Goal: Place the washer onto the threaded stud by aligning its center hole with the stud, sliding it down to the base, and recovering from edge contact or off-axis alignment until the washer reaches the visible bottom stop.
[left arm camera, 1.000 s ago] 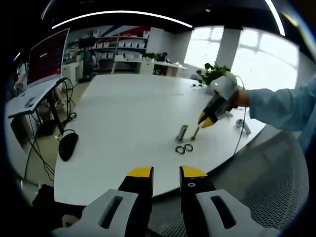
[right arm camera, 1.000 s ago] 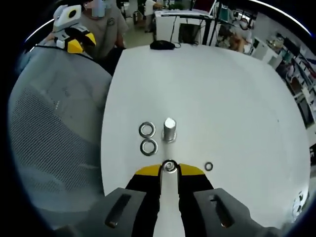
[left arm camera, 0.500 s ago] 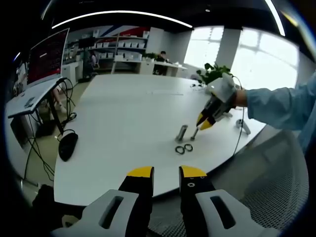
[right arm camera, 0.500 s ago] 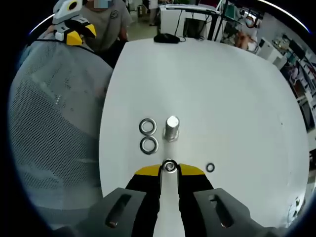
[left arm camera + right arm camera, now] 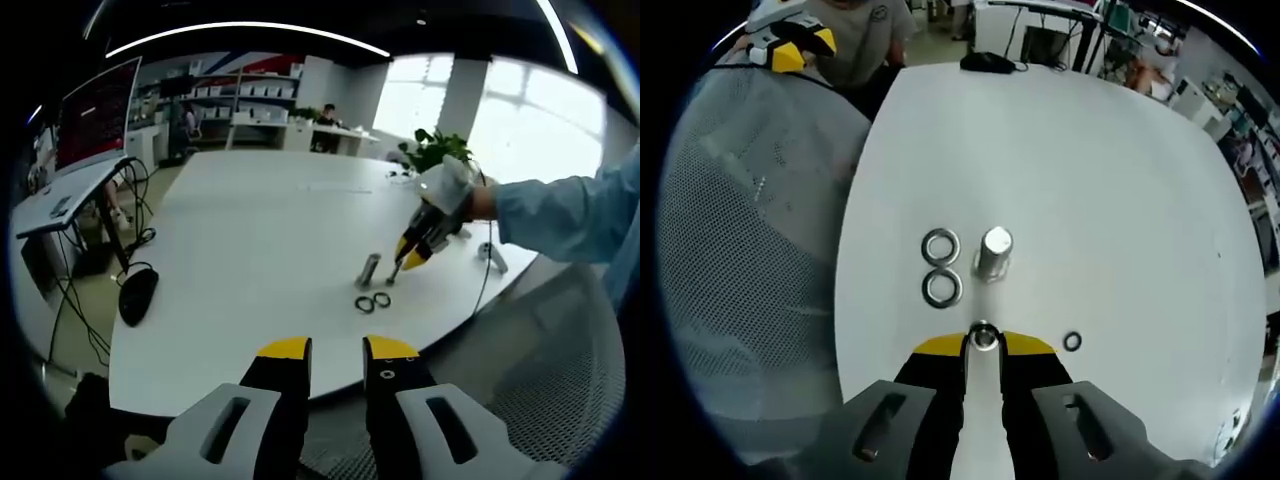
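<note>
My right gripper (image 5: pixel 983 346) is shut on a thin threaded stud (image 5: pixel 983 336), seen end-on between the yellow tips. In the left gripper view that gripper (image 5: pixel 408 256) holds the stud (image 5: pixel 394 271) pointing down at the white table (image 5: pixel 250 230). Just ahead of the stud stands a short metal cylinder (image 5: pixel 994 252). Left of the cylinder, two steel washers (image 5: pixel 940 244) (image 5: pixel 941 287) lie flat, touching each other. A small dark ring (image 5: pixel 1072 341) lies right of the jaws. My left gripper (image 5: pixel 337 348) hovers off the near table edge, slightly open and empty.
A grey mesh chair (image 5: pixel 740 250) sits against the table's curved edge. A black mouse (image 5: pixel 987 62) lies at the far end. A potted plant (image 5: pixel 432 148) and a small metal part (image 5: pixel 492 253) are behind the right gripper. A person in a grey shirt (image 5: pixel 855 25) stands by the left gripper (image 5: pixel 790 48).
The right gripper with the stud has crept a little toward the metal cylinder. The left gripper, washers and cylinder have stayed put.
</note>
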A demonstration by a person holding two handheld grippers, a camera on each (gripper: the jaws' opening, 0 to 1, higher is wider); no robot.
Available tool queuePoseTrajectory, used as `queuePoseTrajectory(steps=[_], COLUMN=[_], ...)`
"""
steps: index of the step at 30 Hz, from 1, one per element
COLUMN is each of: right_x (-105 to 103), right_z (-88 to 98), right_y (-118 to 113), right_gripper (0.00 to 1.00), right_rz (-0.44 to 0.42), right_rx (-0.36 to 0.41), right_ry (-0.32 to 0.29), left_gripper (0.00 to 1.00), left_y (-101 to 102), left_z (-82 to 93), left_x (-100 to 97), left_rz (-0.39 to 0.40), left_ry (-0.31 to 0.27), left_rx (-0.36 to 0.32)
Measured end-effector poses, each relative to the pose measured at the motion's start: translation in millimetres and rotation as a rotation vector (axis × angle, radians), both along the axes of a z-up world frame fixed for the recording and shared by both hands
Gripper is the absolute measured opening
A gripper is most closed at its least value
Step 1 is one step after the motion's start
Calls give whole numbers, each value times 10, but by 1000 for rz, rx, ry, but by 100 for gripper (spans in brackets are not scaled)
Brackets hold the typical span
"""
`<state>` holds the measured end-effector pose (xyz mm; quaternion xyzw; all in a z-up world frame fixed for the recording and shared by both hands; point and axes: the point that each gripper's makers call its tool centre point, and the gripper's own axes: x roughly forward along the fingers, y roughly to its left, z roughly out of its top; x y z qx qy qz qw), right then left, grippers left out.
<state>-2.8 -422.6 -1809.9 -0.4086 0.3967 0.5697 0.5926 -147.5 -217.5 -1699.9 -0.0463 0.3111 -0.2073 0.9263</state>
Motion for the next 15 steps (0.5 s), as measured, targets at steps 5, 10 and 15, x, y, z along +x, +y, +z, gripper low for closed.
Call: queuePoseTrajectory(steps=[5,10,15], right_x=[-19,-24,-13], right_z=[-115,-212,-276], right_y=[13,11,3], right_gripper=[14,14,14], right_rz=[16,21,24], right_rx=[-27,-41,-50], right_ry=[3,12,15], left_gripper=[18,18,18], left_y=[7,10,8], left_z=[1,2,2], left_x=[3,6,7], left_rz=[3,6,7], left_ry=[-1,-1,-1], left_rx=[-2,-2,-3])
